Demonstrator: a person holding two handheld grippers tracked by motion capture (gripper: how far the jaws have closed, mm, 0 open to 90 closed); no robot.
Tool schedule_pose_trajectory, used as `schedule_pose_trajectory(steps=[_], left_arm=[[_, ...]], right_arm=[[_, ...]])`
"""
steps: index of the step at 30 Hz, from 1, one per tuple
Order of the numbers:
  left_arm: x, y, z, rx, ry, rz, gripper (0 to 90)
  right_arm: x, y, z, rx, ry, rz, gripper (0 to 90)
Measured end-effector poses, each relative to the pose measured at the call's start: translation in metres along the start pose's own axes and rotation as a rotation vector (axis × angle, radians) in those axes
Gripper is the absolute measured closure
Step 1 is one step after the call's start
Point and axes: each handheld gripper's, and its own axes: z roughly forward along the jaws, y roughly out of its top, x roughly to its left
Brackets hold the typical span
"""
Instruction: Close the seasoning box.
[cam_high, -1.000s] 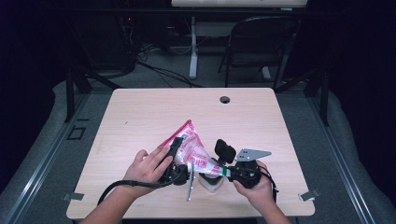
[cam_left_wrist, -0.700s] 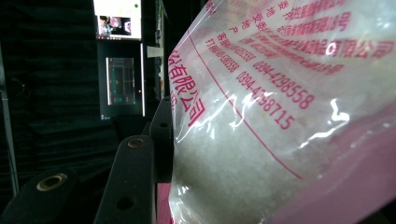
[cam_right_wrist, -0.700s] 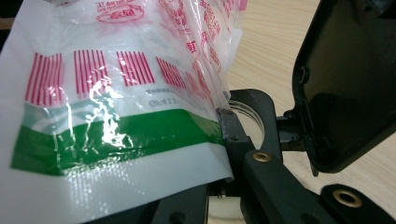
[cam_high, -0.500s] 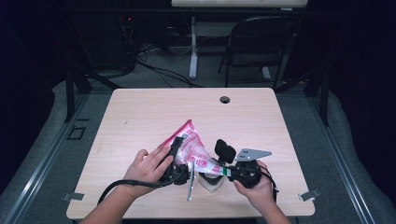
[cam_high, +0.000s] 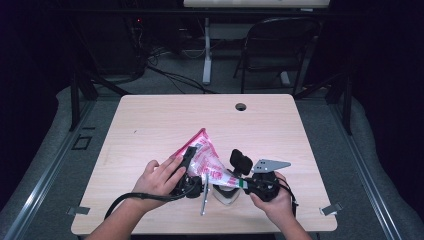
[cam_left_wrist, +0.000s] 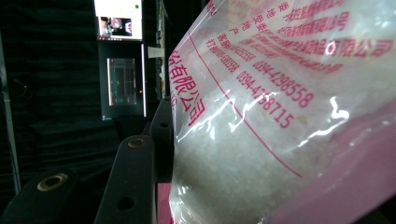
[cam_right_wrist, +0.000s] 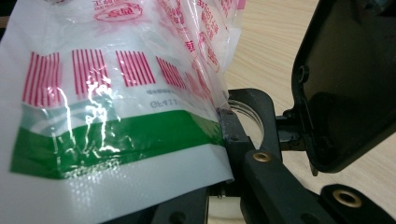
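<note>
Both forearms are entering low. The black left gripper (cam_high: 192, 172) is lying jaws part-open; facing it just right, the black right gripper (cam_high: 243, 184) is clamping fully closed.

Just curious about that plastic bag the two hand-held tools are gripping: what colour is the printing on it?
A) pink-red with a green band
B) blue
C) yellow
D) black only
A: the bag shows pink-red bars and lettering above a green band in the right gripper view.
</note>
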Motion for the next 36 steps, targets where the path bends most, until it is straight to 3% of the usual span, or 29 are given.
schedule_pose_trajectory(steps=[36], left_arm=[[0.0021, 0.0017, -0.0018, -0.006, 0.014, 0.027, 61.5]], right_arm=[[-0.0008, -0.0005, 0.0002, -0.001, 0.001, 0.006, 90.0]])
